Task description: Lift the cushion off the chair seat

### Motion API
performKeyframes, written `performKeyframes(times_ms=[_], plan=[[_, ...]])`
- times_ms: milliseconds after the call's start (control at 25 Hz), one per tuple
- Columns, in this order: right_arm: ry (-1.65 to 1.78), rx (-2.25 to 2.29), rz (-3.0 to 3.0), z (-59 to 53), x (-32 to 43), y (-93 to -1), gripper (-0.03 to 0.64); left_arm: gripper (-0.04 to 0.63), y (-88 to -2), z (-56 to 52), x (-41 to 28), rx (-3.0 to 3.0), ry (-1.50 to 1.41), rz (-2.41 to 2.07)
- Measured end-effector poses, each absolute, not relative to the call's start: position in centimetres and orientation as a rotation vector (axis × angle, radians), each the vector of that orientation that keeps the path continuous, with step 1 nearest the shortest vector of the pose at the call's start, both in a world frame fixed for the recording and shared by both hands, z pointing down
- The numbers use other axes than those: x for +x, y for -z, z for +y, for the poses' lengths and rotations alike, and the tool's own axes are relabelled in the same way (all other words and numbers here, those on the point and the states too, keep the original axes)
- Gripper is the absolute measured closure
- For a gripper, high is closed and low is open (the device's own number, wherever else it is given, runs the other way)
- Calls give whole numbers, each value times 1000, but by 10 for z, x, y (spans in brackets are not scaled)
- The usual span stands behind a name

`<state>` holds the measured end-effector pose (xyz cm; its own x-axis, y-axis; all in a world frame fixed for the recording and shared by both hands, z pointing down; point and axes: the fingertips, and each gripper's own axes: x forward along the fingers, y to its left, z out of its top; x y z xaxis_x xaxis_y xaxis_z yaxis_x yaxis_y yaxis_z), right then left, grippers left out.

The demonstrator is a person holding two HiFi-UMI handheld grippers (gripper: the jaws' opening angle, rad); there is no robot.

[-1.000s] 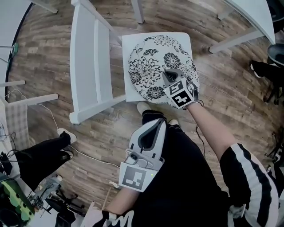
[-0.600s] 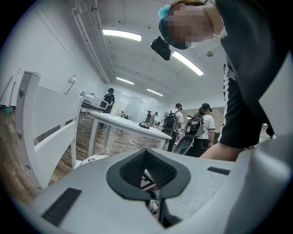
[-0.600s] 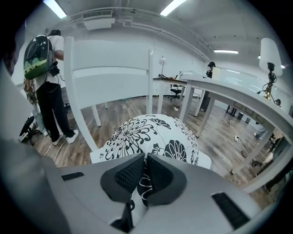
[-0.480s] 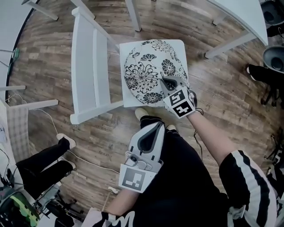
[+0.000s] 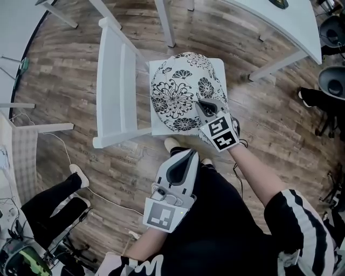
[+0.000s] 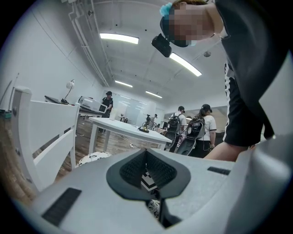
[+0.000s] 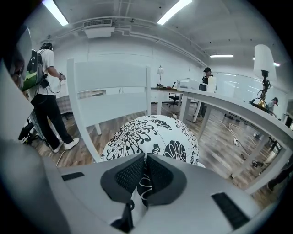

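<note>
Head view: round blk/wht floral cushion (image 5: 178, 86) in right gripper (image 5: 201, 104)

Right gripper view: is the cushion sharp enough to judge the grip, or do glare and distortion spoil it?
Right gripper view: cushion sharp and evenly lit, fabric pinched in the right gripper; fisheye bends the chair back, corners dark, ceiling lights blown out but no glare on the cushion. Head view: sharp, edges curved. Left gripper view: sharp, similarly distorted.
</note>
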<state>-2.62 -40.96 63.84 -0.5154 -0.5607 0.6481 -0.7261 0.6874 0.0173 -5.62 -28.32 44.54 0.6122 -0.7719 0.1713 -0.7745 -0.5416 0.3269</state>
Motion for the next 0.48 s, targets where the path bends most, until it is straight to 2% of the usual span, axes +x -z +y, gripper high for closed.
performKeyframes(times_ms=[480], plan=[[-281,995,-2323,-416,-16,-582,586,590,-412,-293,-48,2516,28,-1265]])
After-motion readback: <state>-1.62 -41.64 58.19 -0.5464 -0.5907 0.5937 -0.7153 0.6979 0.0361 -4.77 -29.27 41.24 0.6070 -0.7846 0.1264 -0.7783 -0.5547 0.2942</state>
